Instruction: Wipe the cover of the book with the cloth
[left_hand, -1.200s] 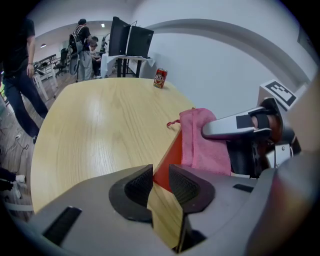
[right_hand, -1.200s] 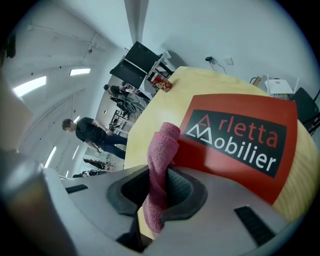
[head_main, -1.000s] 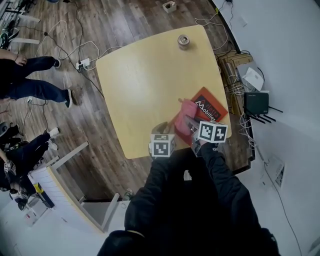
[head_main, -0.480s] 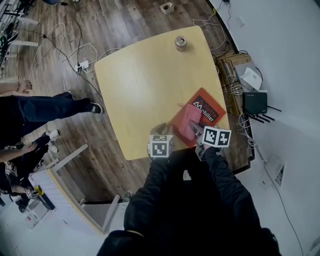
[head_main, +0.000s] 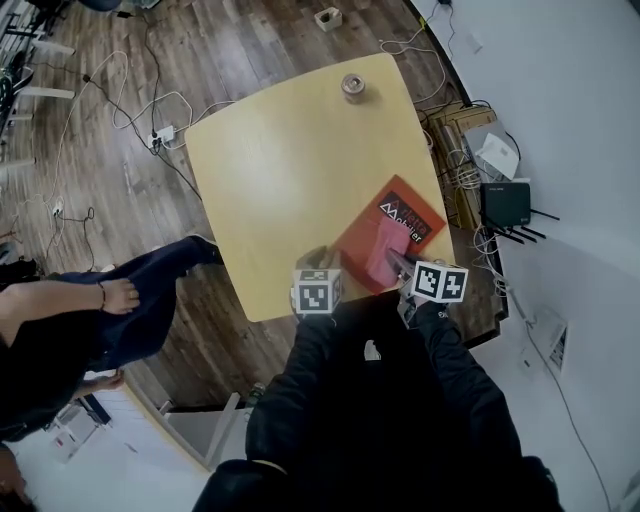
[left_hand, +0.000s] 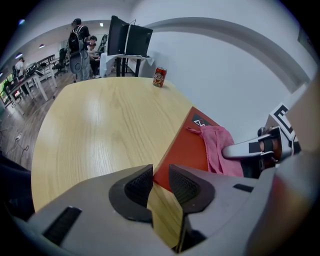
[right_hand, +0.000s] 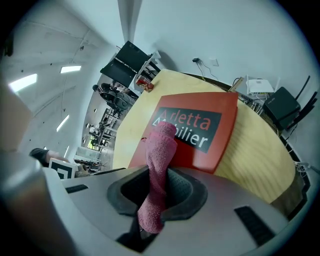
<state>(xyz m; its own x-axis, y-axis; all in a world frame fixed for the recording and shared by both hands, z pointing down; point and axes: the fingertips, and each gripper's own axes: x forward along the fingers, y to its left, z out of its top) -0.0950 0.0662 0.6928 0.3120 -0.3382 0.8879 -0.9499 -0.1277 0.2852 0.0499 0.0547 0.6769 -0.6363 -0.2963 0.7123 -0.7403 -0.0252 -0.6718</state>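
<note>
While cloth (right_hand: 159, 150) is clamped in right tongs (right_hand: 160, 187) and left tongs (left_hand: 160, 182) are held narrowly apart, empty, the loose book (right_hand: 222, 117) could be shoved across the bench (left_hand: 100, 125).

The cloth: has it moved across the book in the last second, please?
Yes: the cloth has slid along the book toward the person, held by the right gripper.

A red book (head_main: 352, 243) with a black title panel and white-and-red lettering is seen laid flat, cover up, near the right edge of the table (head_main: 280, 170), set askew to that edge. A pink cloth (head_main: 379, 250) is spread along the near half of the cover, its far end reaching the title panel. Its near end is bunched into a roll and clamped between the jaws of the right gripper (right_hand: 159, 187).
</note>
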